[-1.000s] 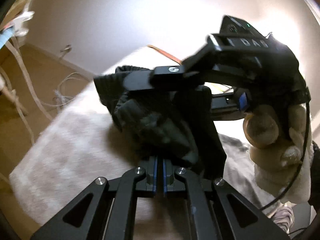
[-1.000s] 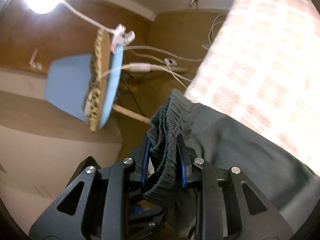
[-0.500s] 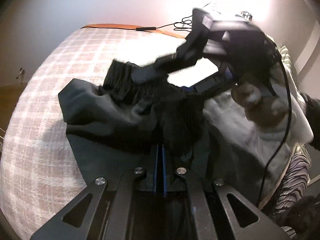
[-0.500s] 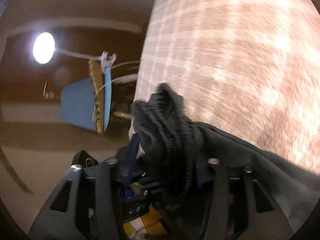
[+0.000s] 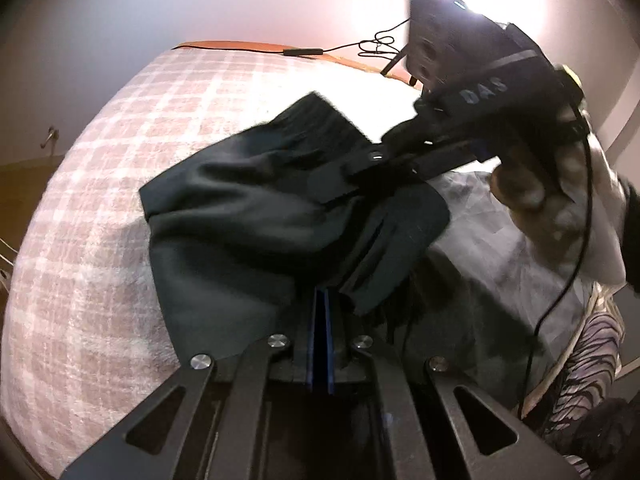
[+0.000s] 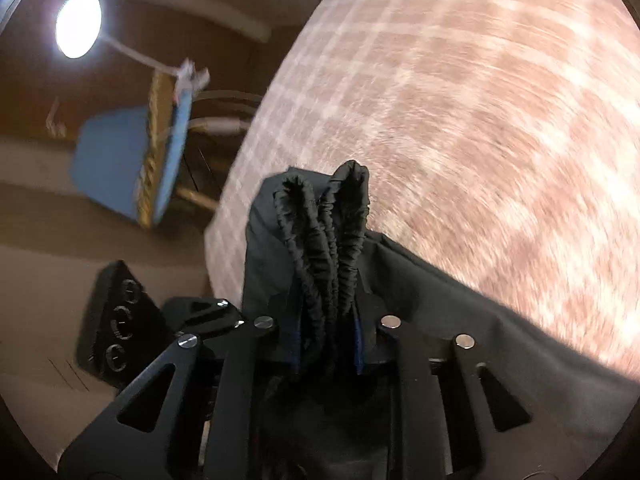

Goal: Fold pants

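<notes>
Dark green pants (image 5: 248,216) lie bunched over a pink checked blanket (image 5: 80,280) on a bed. My left gripper (image 5: 320,308) is shut on a fold of the pants fabric at the near edge. My right gripper (image 6: 326,340) is shut on the gathered elastic waistband (image 6: 324,232), which sticks up between its fingers. In the left wrist view the right gripper (image 5: 352,184) reaches in from the upper right, held by a hand (image 5: 536,192), with its fingers on the waistband end of the pants.
A grey and white sheet (image 5: 520,264) and a striped cloth (image 5: 592,360) lie right of the pants. A black cable (image 5: 360,46) runs along the bed's far edge. A blue chair (image 6: 132,160) and a lamp (image 6: 78,24) stand off the bed on the wooden floor.
Both grippers have carried the pants down from the air onto the blanket. The right gripper has swung to the right of the left one, and the fabric has spread out.
</notes>
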Tool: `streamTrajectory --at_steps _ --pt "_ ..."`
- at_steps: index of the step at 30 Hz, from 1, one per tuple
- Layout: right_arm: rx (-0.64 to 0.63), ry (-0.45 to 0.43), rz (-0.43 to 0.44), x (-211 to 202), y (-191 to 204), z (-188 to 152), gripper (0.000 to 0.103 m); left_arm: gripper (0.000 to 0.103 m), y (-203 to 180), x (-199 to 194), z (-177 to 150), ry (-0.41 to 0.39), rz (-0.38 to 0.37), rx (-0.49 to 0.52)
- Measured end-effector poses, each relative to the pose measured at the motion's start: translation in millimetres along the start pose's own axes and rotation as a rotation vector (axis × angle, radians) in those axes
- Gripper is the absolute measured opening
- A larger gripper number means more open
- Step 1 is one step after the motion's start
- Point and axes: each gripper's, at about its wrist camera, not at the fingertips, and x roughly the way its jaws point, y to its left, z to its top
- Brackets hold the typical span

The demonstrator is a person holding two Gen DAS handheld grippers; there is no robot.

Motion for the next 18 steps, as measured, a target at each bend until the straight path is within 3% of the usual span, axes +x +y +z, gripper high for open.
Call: streamTrajectory --at_steps 6,13,18 --pt "0.041 -0.099 0.012 -11 -3 -26 0.019 0.001 -3 -1 -1 0.004 0.034 -0.033" --pt "0.029 -0.203 -0.043 -50 5 -57 0.018 0.001 -54 -1 -3 0.024 0.032 0.03" --pt "0.071 -0.27 -0.06 -98 -12 -91 0.018 0.001 -89 -4 1 0.018 0.013 0.058"
